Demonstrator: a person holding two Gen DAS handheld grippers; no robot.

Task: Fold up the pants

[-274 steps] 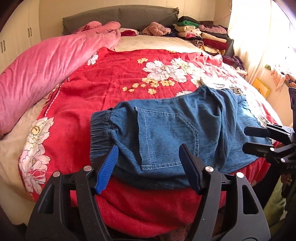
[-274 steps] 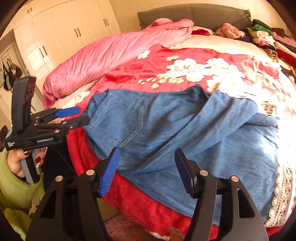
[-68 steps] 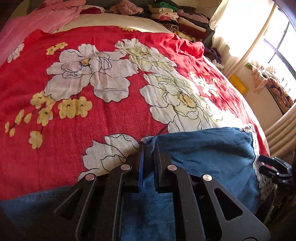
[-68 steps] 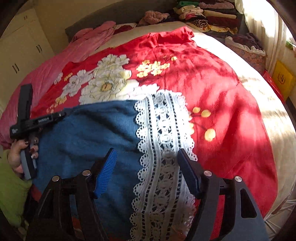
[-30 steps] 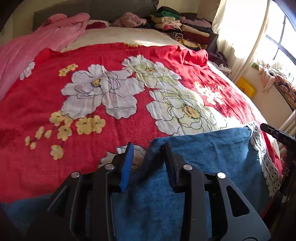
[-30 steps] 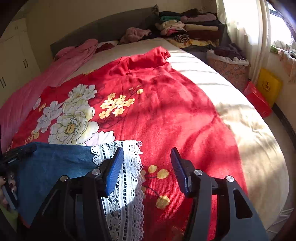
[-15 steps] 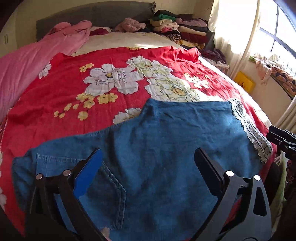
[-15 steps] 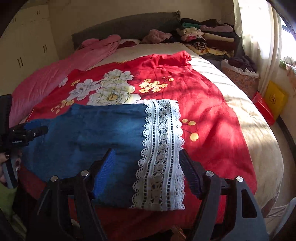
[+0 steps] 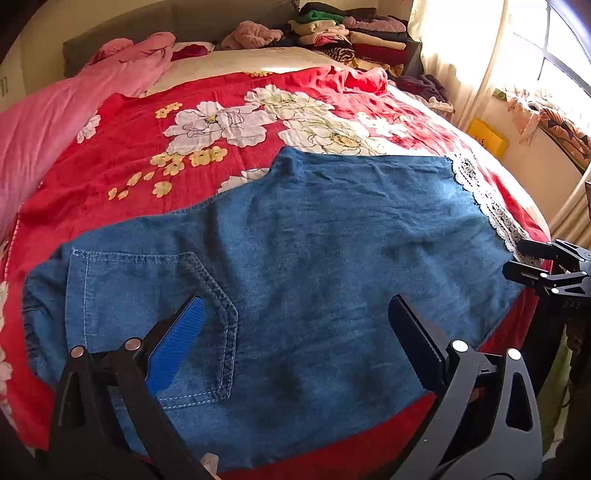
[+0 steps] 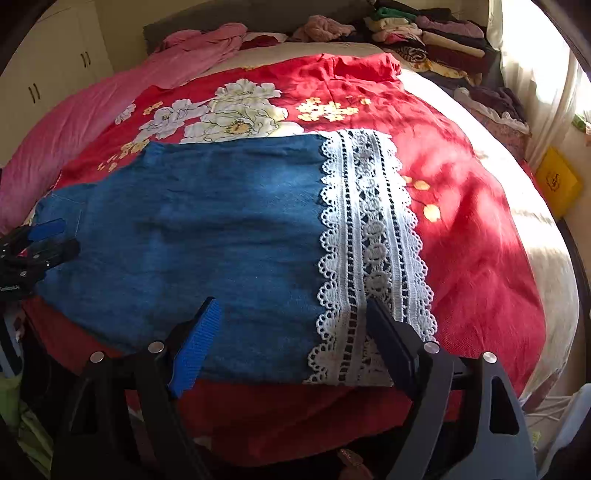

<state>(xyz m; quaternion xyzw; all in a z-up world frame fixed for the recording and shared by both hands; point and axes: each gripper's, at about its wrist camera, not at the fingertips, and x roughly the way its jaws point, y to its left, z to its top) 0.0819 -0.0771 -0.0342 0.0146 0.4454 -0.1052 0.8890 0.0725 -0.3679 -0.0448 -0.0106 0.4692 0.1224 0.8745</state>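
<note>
Blue denim pants (image 9: 314, 266) lie flat near the bed's front edge, one leg folded over the other, back pocket (image 9: 147, 317) at the left, white lace cuff (image 10: 369, 240) at the right. My left gripper (image 9: 295, 336) is open and empty, hovering over the pocket end. My right gripper (image 10: 291, 336) is open and empty, above the front edge by the lace cuff. Each gripper shows in the other's view: the right one (image 9: 546, 266) at the right edge, the left one (image 10: 40, 243) at the left edge.
The pants rest on a red floral bedspread (image 9: 221, 122). A pink duvet (image 9: 55, 114) lies along the left side. Folded clothes (image 9: 351, 33) are stacked at the headboard. A curtain and window (image 9: 517, 55) are at the right, with a yellow box (image 10: 557, 181) on the floor.
My left gripper let go of the pants and opened. Both grippers pulled back toward the front edge, and the pants now lie spread flat.
</note>
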